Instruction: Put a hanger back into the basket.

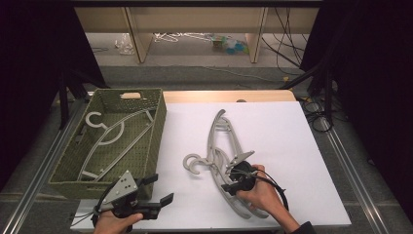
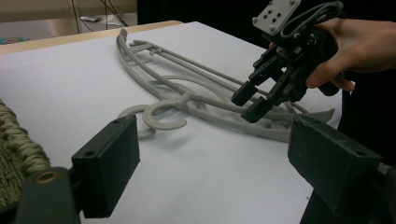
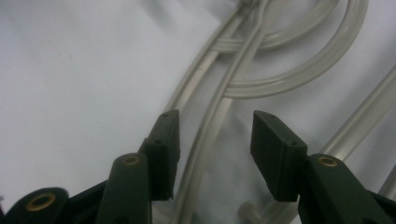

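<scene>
Grey plastic coat hangers, stacked near the desk's front edge: light, stiff, slick.
My right gripper straddles one thin arm, jaws apart, pads not pressing; left gripper gapes empty.

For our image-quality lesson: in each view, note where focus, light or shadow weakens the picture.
High view: surroundings fall into darkness, white table sheet evenly lit. Left gripper view: near jaws soft, hangers and right gripper sharper. Right gripper view: the hangers blurred and dim.
</scene>
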The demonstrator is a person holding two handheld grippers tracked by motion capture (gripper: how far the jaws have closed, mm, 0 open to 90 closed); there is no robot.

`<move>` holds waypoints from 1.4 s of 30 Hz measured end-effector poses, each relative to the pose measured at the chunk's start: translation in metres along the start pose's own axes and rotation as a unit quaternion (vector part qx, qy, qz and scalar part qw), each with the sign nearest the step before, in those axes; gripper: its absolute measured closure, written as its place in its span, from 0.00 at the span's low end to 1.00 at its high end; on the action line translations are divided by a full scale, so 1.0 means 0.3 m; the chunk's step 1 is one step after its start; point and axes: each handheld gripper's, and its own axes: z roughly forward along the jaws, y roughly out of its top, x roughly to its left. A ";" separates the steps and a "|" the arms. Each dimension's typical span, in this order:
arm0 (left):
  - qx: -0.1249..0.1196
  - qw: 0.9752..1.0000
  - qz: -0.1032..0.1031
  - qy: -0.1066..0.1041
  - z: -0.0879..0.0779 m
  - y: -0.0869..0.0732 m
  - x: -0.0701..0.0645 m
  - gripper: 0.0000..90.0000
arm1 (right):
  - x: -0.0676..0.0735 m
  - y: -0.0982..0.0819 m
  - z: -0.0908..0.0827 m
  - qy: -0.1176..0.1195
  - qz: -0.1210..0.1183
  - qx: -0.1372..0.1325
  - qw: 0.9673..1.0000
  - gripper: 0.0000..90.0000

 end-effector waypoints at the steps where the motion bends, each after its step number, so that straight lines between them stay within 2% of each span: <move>1: 0.000 1.000 0.000 0.000 0.001 0.000 -0.001 0.18 | -0.002 0.001 0.005 -0.003 0.000 0.006 1.000 0.60; 4: 0.003 1.000 0.016 -0.004 0.003 0.001 0.002 0.18 | -0.003 0.005 0.027 -0.003 0.001 0.022 1.000 0.61; 5: 0.003 1.000 0.005 -0.002 0.004 -0.001 -0.002 0.19 | -0.001 0.010 0.029 -0.008 0.000 0.025 1.000 0.61; 6: 0.001 1.000 0.005 -0.007 0.008 -0.002 -0.002 0.19 | 0.002 0.014 0.030 -0.010 -0.004 0.022 1.000 0.61; 9: 0.009 1.000 0.006 -0.006 0.010 -0.004 -0.007 0.19 | 0.009 0.026 0.038 -0.019 -0.016 0.028 0.999 0.64; 10: 0.008 1.000 0.016 -0.010 0.013 -0.004 -0.005 0.19 | 0.011 0.028 0.039 -0.021 -0.017 0.031 0.999 0.66; 13: 0.013 1.000 0.021 -0.010 0.013 -0.003 -0.004 0.19 | 0.001 0.030 0.037 -0.024 -0.016 0.034 0.999 0.75; 14: 0.012 1.000 0.022 -0.009 0.012 -0.003 -0.004 0.19 | -0.008 0.029 0.036 -0.019 -0.014 0.032 0.999 0.79; 15: 0.009 1.000 0.007 -0.009 0.013 -0.005 -0.008 0.19 | -0.014 0.029 0.034 -0.019 -0.009 0.033 0.999 0.80; 17: 0.011 1.000 0.020 -0.010 0.009 0.000 -0.002 0.19 | -0.023 0.027 0.032 -0.008 0.001 0.031 0.999 0.80; 22: 0.012 1.000 0.022 -0.009 0.008 0.000 -0.002 0.20 | -0.033 0.025 0.014 0.002 0.003 0.041 0.999 0.82; 24: 0.013 1.000 0.016 -0.002 0.009 -0.004 -0.007 0.20 | -0.044 0.025 -0.005 0.008 0.001 0.035 0.999 0.82; 27: 0.016 1.000 0.026 -0.005 0.008 -0.002 -0.008 0.20 | -0.060 0.025 -0.044 0.014 0.000 0.023 1.000 0.83; 29: 0.013 1.000 0.017 -0.004 0.011 -0.002 -0.011 0.20 | -0.069 0.022 -0.071 0.019 0.004 0.012 1.000 0.83; 30: 0.013 1.000 0.020 -0.007 0.012 -0.004 -0.009 0.20 | -0.075 0.019 -0.082 0.024 0.003 0.006 1.000 0.84; 31: 0.016 1.000 0.019 0.000 0.010 -0.005 -0.012 0.20 | -0.081 0.015 -0.095 0.027 0.004 0.001 1.000 0.85; 32: 0.014 1.000 0.024 -0.006 0.011 -0.005 -0.010 0.20 | -0.088 0.011 -0.108 0.031 0.007 -0.005 0.999 0.86; 34: 0.011 1.000 0.021 -0.002 0.011 0.000 -0.011 0.20 | -0.108 0.005 -0.140 0.032 0.007 -0.022 0.999 0.91; 37: 0.015 1.000 0.024 -0.001 0.011 -0.002 -0.013 0.20 | -0.117 0.003 -0.164 0.044 0.005 -0.049 0.998 0.91; 39: 0.014 1.000 0.024 -0.001 0.011 0.000 -0.011 0.20 | -0.116 0.009 -0.186 0.040 0.001 -0.057 0.998 0.91; 40: 0.011 1.000 0.022 0.001 0.012 0.003 -0.011 0.20 | -0.117 0.011 -0.197 0.042 -0.004 -0.052 0.998 0.91; 41: 0.012 1.000 0.024 0.002 0.011 0.003 -0.011 0.20 | -0.120 0.009 -0.205 0.050 -0.017 -0.058 0.997 0.91; 42: 0.012 1.000 0.025 0.003 0.011 0.003 -0.011 0.20 | -0.116 0.007 -0.216 0.062 -0.016 -0.054 0.996 0.91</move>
